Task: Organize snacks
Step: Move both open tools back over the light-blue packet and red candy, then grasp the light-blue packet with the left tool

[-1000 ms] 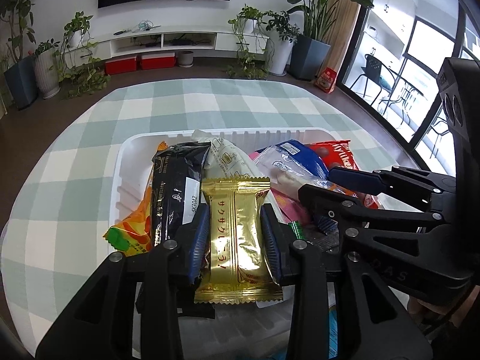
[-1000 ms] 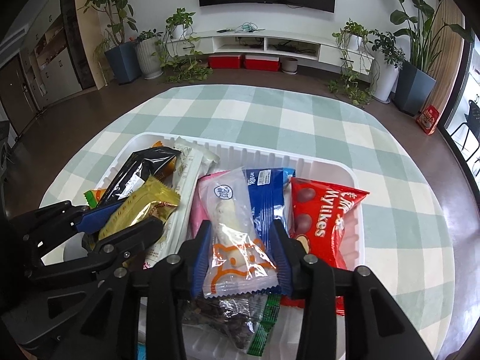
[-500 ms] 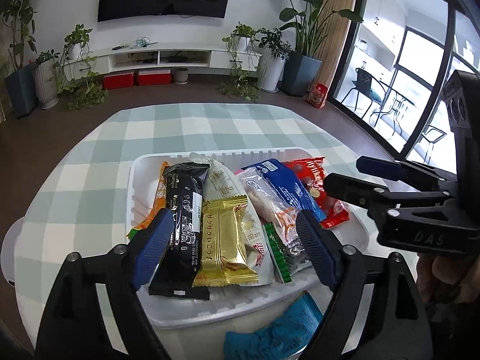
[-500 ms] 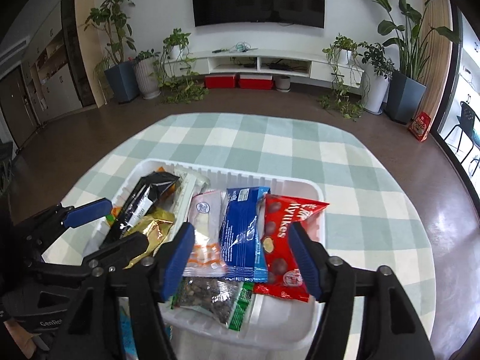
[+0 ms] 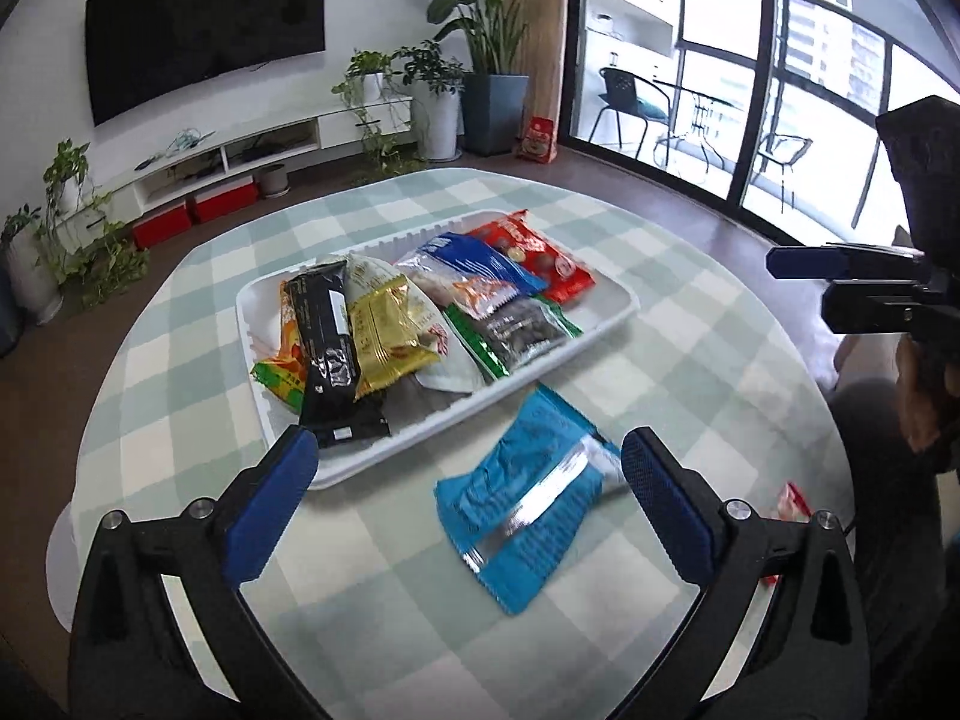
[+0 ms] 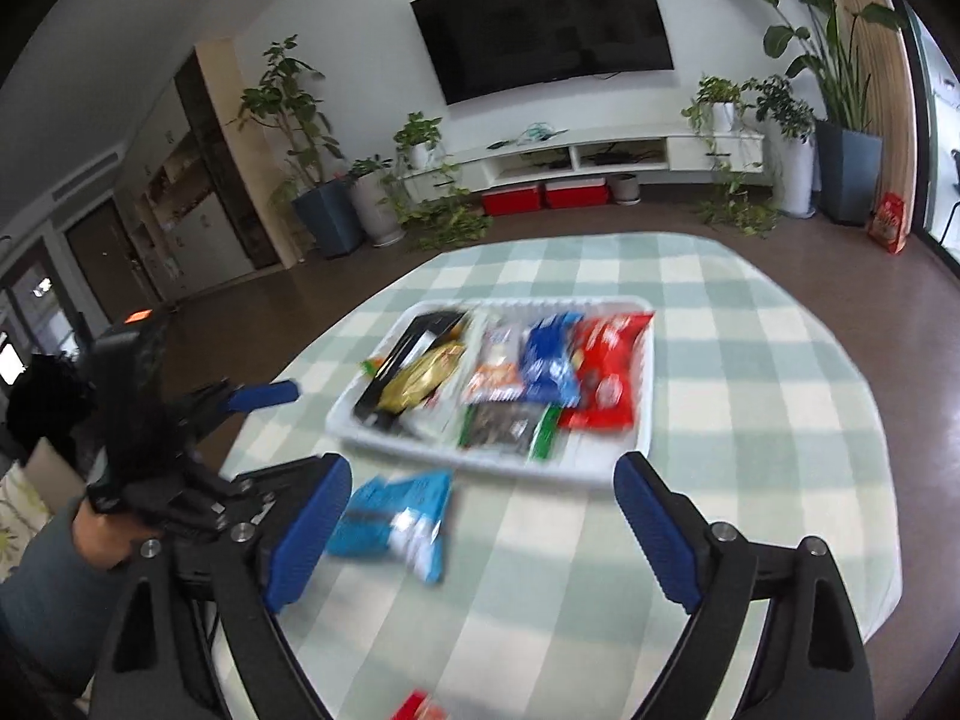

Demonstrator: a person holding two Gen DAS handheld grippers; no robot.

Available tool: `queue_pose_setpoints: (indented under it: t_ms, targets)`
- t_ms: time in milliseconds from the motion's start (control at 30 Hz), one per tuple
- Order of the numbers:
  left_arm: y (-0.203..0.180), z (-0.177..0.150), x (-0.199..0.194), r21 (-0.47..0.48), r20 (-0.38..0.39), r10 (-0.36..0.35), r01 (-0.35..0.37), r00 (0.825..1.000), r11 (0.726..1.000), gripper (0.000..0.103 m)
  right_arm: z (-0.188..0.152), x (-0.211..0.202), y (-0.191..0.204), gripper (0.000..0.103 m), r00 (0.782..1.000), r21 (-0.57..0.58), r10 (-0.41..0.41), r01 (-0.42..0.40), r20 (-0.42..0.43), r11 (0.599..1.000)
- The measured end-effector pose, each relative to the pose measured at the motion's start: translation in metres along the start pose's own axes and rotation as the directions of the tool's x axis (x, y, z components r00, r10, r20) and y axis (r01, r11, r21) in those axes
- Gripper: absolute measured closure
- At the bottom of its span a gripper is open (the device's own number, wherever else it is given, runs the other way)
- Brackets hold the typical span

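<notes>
A white tray point(image 5: 606, 315) point(image 6: 642, 372) on the checked tablecloth holds several snack packs: black point(image 5: 327, 336), gold point(image 5: 384, 330), white, green, blue and red point(image 5: 534, 255). A light-blue pack point(image 5: 528, 498) point(image 6: 396, 519) lies on the cloth in front of the tray. My left gripper point(image 5: 468, 492) is open and empty, pulled back above the near cloth; it also shows in the right wrist view point(image 6: 264, 399). My right gripper point(image 6: 480, 516) is open and empty; its fingers show at the right of the left wrist view point(image 5: 840, 261).
A small red wrapper point(image 5: 789, 504) point(image 6: 420, 708) lies near the table's front edge. The round table point(image 6: 780, 360) stands in a living room with a TV unit, potted plants and balcony windows behind it.
Both grippers opened, letting go of the gold pack and the clear pack into the tray, and pulled back and up from it. The light-blue pack has come into view.
</notes>
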State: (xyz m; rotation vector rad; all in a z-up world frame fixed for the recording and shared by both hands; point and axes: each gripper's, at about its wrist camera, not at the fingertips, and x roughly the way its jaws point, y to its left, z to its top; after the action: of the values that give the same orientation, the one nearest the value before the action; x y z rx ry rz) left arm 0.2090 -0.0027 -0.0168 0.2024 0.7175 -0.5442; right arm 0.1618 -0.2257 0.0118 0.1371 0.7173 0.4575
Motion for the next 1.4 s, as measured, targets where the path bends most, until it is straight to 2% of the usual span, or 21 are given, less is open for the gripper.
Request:
queue_pose_setpoints:
  t_ms: [133,267,433,667,800,933,1133,1233,1267,1367,1400]
  targets:
    - [-0.013,-0.021,-0.007,0.024,-0.073,-0.016,0.018,0.997,1.0,0.001,-0.042,-0.016,0.016,0.011,0.998,-0.018,0.046,-0.047,-0.047,0.999]
    - [-0.021,-0.037,-0.009,0.023,-0.129,-0.037,0.04,0.991,0.999,0.001,-0.072,-0.022,0.027,0.011,0.994,-0.037,0.044,-0.048,-0.099,0.998]
    - [-0.033,-0.047,-0.01,0.08,-0.155,-0.076,0.089,0.985,0.993,0.001,-0.085,-0.022,0.038,0.011,0.991,-0.095,0.049,-0.061,-0.128,0.994]
    - [-0.034,-0.026,0.004,0.205,-0.183,-0.111,0.148,0.977,0.967,0.001,-0.094,-0.019,0.055,0.011,0.981,-0.267,0.033,-0.084,-0.191,0.96]
    - [-0.033,-0.012,0.029,0.273,-0.232,-0.111,0.174,0.966,0.946,0.001,-0.094,-0.02,0.05,0.011,0.981,-0.255,0.043,-0.091,-0.191,0.963]
    - [-0.028,-0.002,0.056,0.302,-0.287,-0.106,0.195,0.952,0.933,0.001,-0.095,-0.018,0.044,0.011,0.979,-0.235,0.044,-0.091,-0.198,0.968]
    - [-0.03,0.005,0.081,0.306,-0.351,-0.15,0.265,0.924,0.914,0.002,-0.095,-0.014,0.036,0.011,0.974,-0.214,0.052,-0.1,-0.219,0.972]
    - [-0.034,0.005,0.094,0.319,-0.402,-0.149,0.291,0.904,0.902,0.014,-0.094,-0.011,0.033,0.011,0.973,-0.206,0.055,-0.103,-0.226,0.973]
    - [-0.036,0.004,0.098,0.324,-0.423,-0.146,0.299,0.895,0.897,0.016,-0.094,-0.011,0.034,0.011,0.972,-0.207,0.055,-0.104,-0.229,0.973]
    - [-0.04,0.003,0.108,0.345,-0.453,-0.12,0.298,0.883,0.89,0.021,-0.094,-0.009,0.034,0.011,0.97,-0.208,0.057,-0.109,-0.238,0.972]
    - [-0.038,0.004,0.11,0.327,-0.459,-0.135,0.308,0.878,0.893,0.023,-0.094,-0.009,0.034,0.011,0.968,-0.207,0.057,-0.109,-0.244,0.972]
